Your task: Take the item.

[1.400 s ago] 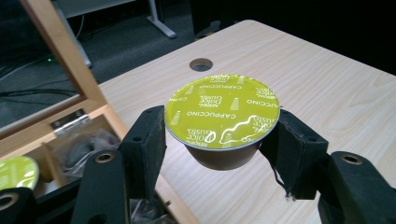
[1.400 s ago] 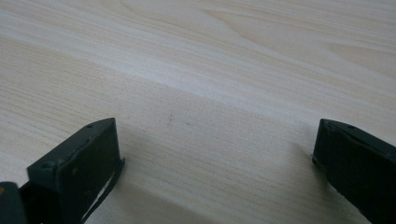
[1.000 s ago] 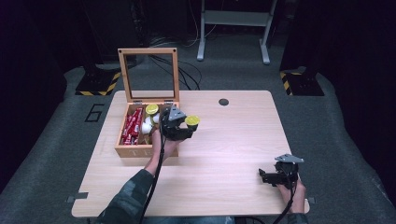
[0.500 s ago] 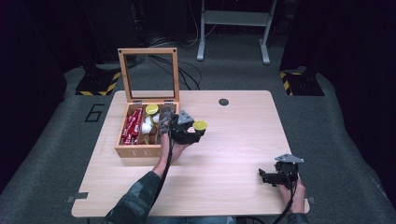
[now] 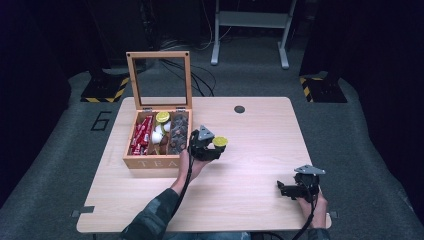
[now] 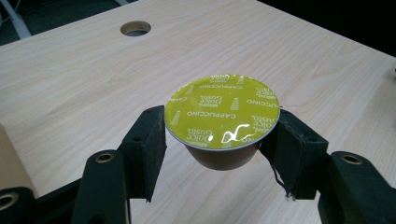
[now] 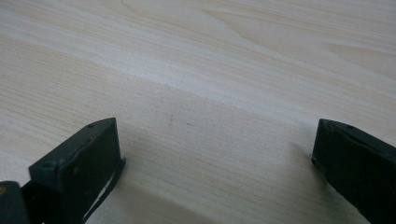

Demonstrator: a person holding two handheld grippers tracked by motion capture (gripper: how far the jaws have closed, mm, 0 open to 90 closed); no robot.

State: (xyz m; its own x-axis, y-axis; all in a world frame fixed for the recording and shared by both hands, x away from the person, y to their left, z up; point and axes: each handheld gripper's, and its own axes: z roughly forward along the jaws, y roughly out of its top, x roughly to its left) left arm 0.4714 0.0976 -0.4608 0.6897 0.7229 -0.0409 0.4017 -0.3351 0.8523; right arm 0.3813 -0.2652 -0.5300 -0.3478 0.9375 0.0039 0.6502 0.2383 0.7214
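- The left claw (image 5: 214, 148) has come away from the open wooden tea box (image 5: 131, 161) and dropped lower over the pale wooden bench (image 5: 250, 200); a second ago it hovered right at the box's near right corner, and now it sits out to that corner's right.
- Its jaws are clamped on the small brown coffee capsule with the shiny yellow-green foil lid (image 6: 222, 117), pads pressing either side just under the rim, lid level and facing up.
- My read: the capsule is out of the box and heading for a spot on the bare bench, so the set-down looks like the step in hand.
- Ahead of the left claw the wood is bare; the round cable hole (image 6: 135, 28) lies well beyond it and off to the side, no obstacle.
- The box, with more capsules and red sachets in its compartments, sits just to that claw's left.
- The right claw (image 5: 292, 190) rests near the bench's near right corner, jaws spread wide, nothing between them, well apart from the action.
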